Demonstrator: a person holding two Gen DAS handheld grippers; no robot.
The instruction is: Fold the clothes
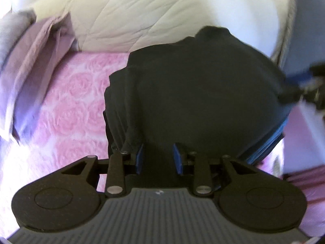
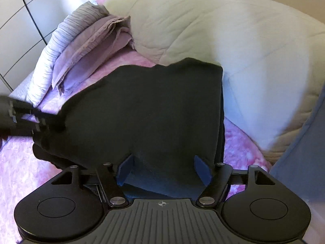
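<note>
Two hand-held grippers sit at the near edge of a dark garment [image 1: 203, 93]. The left hand-held gripper [image 1: 158, 158] has its blue pads spread, with dark cloth lying in the gap and nothing pinched. The right hand-held gripper [image 2: 162, 169] is spread wider, with a flap of the same cloth draped loosely between its pads. The garment lies on the bed's pink rose-patterned cover [image 1: 67, 101] in several stacked layers, so it looks at least partly folded. A cream quilt [image 2: 213, 30] lies behind it and a pile of mauve bedding [image 2: 85, 48] to the side. The risk I see: closing on only the top layer would drag it off the stack and undo the layers.
</note>
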